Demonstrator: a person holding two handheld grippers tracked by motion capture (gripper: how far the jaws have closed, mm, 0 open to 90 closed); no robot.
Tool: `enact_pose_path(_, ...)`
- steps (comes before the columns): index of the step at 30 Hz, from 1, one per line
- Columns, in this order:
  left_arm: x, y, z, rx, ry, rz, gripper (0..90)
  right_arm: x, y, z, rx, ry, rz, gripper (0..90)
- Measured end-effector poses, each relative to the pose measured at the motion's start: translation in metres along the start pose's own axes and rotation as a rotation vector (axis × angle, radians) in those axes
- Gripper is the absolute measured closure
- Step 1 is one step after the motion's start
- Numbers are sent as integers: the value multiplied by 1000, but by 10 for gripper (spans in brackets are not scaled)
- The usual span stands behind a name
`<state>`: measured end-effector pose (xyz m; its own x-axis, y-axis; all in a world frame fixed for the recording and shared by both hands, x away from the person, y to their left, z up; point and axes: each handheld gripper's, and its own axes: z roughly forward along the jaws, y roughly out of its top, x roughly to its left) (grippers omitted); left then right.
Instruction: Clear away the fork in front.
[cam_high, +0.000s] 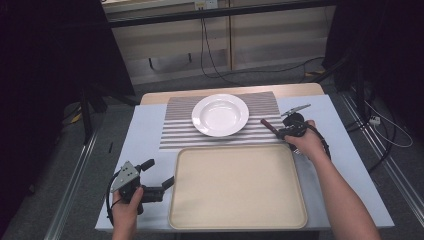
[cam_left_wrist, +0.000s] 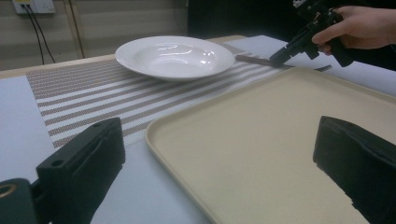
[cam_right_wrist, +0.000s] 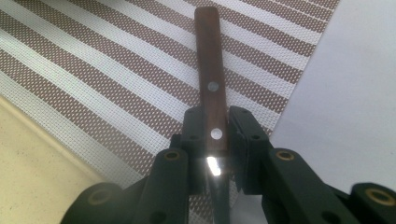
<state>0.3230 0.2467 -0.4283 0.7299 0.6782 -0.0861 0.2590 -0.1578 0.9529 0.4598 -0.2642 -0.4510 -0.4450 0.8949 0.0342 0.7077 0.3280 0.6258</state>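
A knife (cam_right_wrist: 211, 88) has a smooth, dark brown wooden handle set with two shiny metal rivets, and a bright metal blade that catches the light. It lies on a woven placemat (cam_right_wrist: 116, 84) with a coarse mesh texture in brown and white stripes, beside a glossy white ceramic plate (cam_high: 220, 114) with soft reflections. The beige tray (cam_left_wrist: 261, 140) looks like matt, smooth plastic, the tabletop (cam_high: 145, 135) is a pale, flat matt surface, and the right gripper (cam_right_wrist: 215, 154) is matt black plastic with brass-coloured pins.
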Motion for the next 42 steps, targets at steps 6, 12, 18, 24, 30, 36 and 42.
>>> enact_pose_path(6,1,0,-1,-4,1,-1,24,0,1,1,5,-1,-2,764)
enact_pose_path(12,1,0,-1,-6,4,0,24,0,5,1,37,0,5,763)
enact_pose_path(18,2,1,-2,-7,10,1,24,5,15,4,97,-36,-3,764)
enact_pose_path(24,2,1,-3,-7,9,1,24,4,14,4,94,-28,-11,765)
enact_pose_path(30,1,0,-3,-6,1,3,24,9,16,6,109,-63,-32,768)
enact_pose_path(36,1,1,-3,-6,0,5,24,9,21,7,147,-58,-28,769)
enact_pose_path(42,-1,1,-4,-10,1,14,24,12,25,8,174,-77,-35,770)
